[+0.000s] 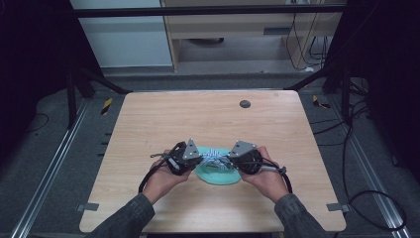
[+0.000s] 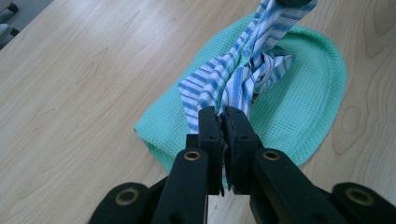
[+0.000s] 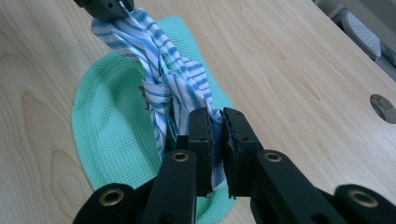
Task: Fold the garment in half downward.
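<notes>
A blue-and-white striped cloth (image 1: 214,156) hangs bunched between my two grippers, just above a mint-green waffle cloth (image 1: 213,173) that lies flat on the wooden table (image 1: 208,119). My left gripper (image 1: 198,159) is shut on one end of the striped cloth (image 2: 224,88), its jaws pinching the fabric (image 2: 223,122). My right gripper (image 1: 229,159) is shut on the other end (image 3: 217,126). In the right gripper view the striped cloth (image 3: 161,79) runs up to the left gripper's tip (image 3: 105,7). The green cloth (image 2: 299,102) spreads beneath; in the right gripper view it (image 3: 112,121) lies at left.
A round grey grommet (image 1: 244,103) sits in the table near the far edge, also seen as the grommet (image 3: 384,106). Black frame struts and cables surround the table. Bare wood lies on all sides of the green cloth.
</notes>
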A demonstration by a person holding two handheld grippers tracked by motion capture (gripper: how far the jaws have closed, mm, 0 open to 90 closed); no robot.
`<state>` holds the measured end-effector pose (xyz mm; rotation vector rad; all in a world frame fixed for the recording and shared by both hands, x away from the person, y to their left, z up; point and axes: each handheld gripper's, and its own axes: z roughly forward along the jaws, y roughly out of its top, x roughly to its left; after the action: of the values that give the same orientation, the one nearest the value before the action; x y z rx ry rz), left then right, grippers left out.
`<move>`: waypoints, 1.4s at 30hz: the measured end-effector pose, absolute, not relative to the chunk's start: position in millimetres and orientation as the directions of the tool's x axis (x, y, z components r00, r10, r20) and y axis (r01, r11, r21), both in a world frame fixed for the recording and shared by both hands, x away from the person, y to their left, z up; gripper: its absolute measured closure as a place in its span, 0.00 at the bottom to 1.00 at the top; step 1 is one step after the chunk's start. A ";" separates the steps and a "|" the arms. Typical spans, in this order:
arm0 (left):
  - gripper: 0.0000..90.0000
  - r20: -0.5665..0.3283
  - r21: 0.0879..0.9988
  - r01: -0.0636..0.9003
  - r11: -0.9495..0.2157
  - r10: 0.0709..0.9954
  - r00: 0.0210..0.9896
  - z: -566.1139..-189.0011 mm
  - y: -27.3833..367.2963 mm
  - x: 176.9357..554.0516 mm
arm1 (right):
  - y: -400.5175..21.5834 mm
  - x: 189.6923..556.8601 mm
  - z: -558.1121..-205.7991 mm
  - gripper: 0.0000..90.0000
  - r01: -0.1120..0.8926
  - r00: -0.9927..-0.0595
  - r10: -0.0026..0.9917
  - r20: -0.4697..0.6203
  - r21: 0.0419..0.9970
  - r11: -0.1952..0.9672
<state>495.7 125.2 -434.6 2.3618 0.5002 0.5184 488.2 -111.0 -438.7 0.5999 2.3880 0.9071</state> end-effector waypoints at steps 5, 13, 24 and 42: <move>0.96 0.225 0.675 0.213 -0.706 0.472 0.852 -437.2 126.3 492.2 | -111.1 485.0 -439.5 0.91 0.217 -0.771 0.559 -0.304 0.701 0.679; 0.96 0.215 0.677 0.219 -0.703 0.472 0.855 -444.4 128.8 487.8 | -111.0 478.6 -445.5 0.91 0.214 -0.775 0.558 -0.297 0.707 0.674; 0.96 0.202 0.679 0.220 -0.700 0.467 0.861 -450.1 130.1 482.1 | -112.8 468.8 -451.4 0.91 0.217 -0.781 0.555 -0.285 0.710 0.670; 0.95 0.182 0.701 0.224 -0.677 0.474 0.862 -456.0 131.0 474.0 | -116.4 455.3 -451.8 0.91 0.224 -0.782 0.560 -0.274 0.714 0.663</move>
<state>474.0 131.0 -456.0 2.3249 0.5026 0.4592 455.3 -116.4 -451.8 0.6090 2.4007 0.9419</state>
